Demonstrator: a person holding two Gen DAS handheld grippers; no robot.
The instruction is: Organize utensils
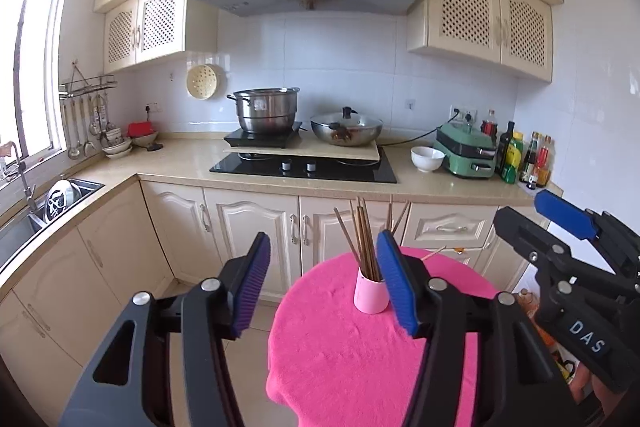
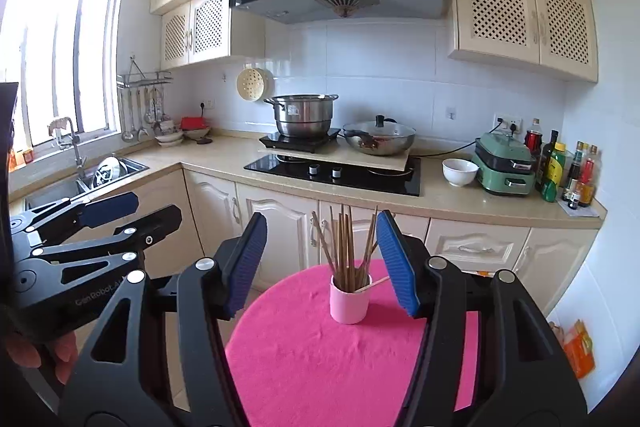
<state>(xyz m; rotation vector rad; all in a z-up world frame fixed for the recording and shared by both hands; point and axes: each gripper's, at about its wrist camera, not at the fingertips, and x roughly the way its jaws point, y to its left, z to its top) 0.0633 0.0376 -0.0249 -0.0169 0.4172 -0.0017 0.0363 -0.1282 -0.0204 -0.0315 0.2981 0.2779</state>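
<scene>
left tongs (image 1: 322, 275) released, nothing between pads | right tongs (image 2: 322, 263) released, empty | chopsticks (image 2: 347, 247) upright in pink cup (image 2: 349, 301) on pink-clothed bench (image 2: 320, 367) | one chopstick (image 2: 374, 285) leans low over rim | task looks nearly done; that stick perhaps left

Kitchen count: one cup of chopsticks on one round pink-covered table.

One pink cup (image 2: 349, 301) stands on the pink table (image 2: 320, 367) holding a bundle of chopsticks (image 2: 346, 247), too overlapped to count exactly. Two open grippers, left (image 1: 324, 283) and right (image 2: 322, 263), frame it. On the counter: one steel pot (image 2: 304, 115), one lidded wok (image 2: 379, 139), one white bowl (image 2: 460, 171), one green cooker (image 2: 505, 169) and several bottles (image 2: 568, 167).
</scene>
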